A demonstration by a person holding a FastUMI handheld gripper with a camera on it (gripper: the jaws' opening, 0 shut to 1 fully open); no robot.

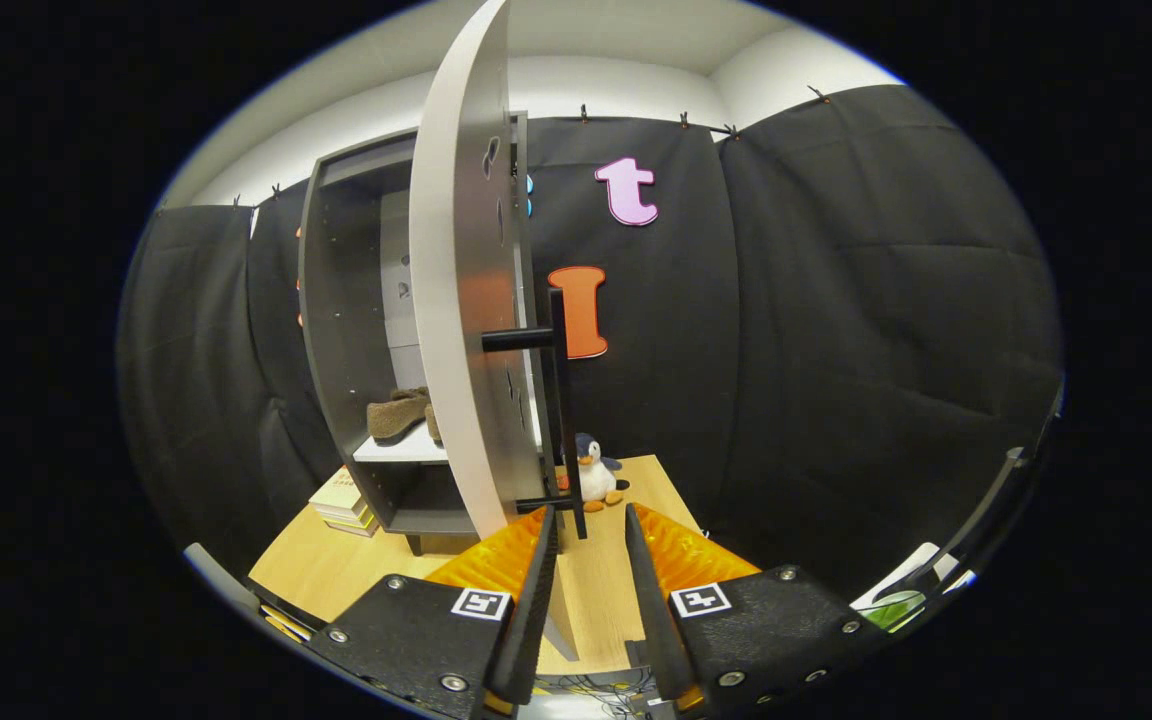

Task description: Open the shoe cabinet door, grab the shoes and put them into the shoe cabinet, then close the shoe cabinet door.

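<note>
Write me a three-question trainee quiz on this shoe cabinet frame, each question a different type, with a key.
1. True or false: the cabinet door is open.
2. Where are the shoes? A) on the table B) on a cabinet shelf C) between the fingers
3. Fill in: beside the door's black handle sits a toy ____.

Key: 1 true; 2 B; 3 penguin. The gripper is open, its fingers just short of the handle's lower end, holding nothing.

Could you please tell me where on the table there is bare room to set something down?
Bare wood lies between the gripper fingers and the toy penguin, and ahead of the books. It is crowded by the open cabinet door and its handle.
</note>
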